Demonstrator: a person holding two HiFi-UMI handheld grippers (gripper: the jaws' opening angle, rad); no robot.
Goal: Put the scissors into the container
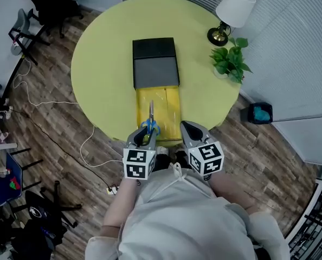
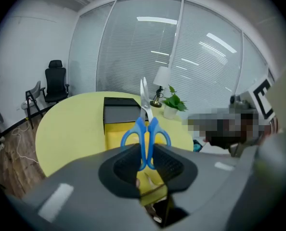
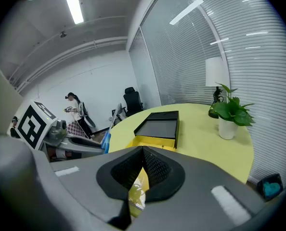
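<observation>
Blue-handled scissors (image 1: 150, 121) hang over the near end of the yellow container (image 1: 169, 104), blades pointing away from me. My left gripper (image 1: 144, 136) is shut on their handles. In the left gripper view the handles (image 2: 146, 137) sit clamped between the pads and the blades rise above the container (image 2: 118, 129). A black lid (image 1: 155, 62) covers the container's far half. My right gripper (image 1: 190, 129) hovers beside the left one at the table's near edge. Its jaws (image 3: 143, 166) are shut with nothing in them, and the container (image 3: 155, 141) lies ahead.
The round yellow table (image 1: 101, 64) carries a lamp (image 1: 232, 12) and a potted plant (image 1: 230, 58) at its far right. Office chairs (image 1: 47, 4) and a cable (image 1: 52, 103) are on the wooden floor to the left. A blue bin (image 1: 260, 112) stands to the right.
</observation>
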